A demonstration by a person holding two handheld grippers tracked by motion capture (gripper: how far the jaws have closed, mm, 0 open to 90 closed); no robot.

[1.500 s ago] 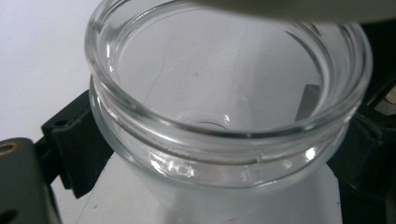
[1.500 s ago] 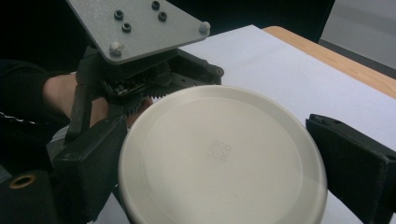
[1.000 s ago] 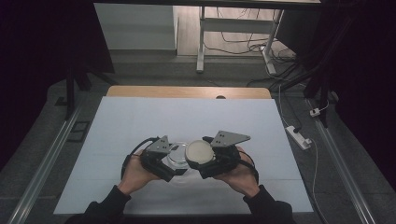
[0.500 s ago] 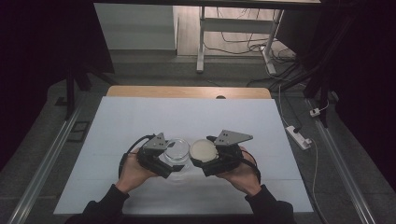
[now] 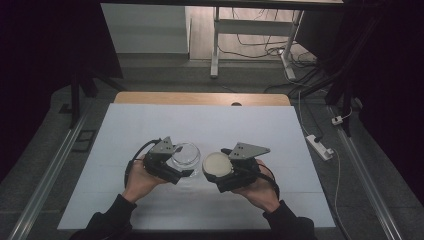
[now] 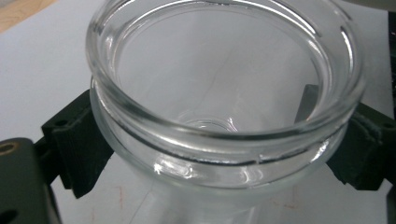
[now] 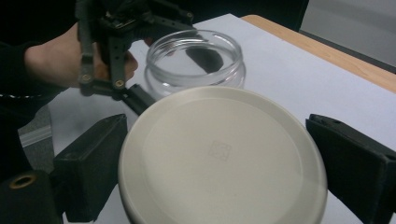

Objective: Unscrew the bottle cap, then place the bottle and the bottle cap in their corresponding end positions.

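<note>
A clear glass jar (image 5: 185, 154) stands upright and empty on the white table sheet (image 5: 210, 125). My left gripper (image 5: 181, 161) is shut on it, one black jaw on each side of the jar (image 6: 224, 116) below its rim. Just right of it, my right gripper (image 5: 218, 166) is shut on a round cream lid (image 5: 217, 163). It holds the lid by the edges, flat face up and clear of the jar. In the right gripper view the lid (image 7: 219, 158) sits between the jaws, and the jar (image 7: 196, 60) is beyond it in the other gripper.
The table's wooden far edge (image 5: 200, 98) shows beyond the sheet. A white power strip (image 5: 320, 146) and cables lie on the floor to the right. Metal rails run along both sides, and a table frame (image 5: 216, 40) stands farther back.
The lid and the jar have come apart. The lid has shifted slightly right in my right gripper, and the jar's open mouth now shows to its left.
</note>
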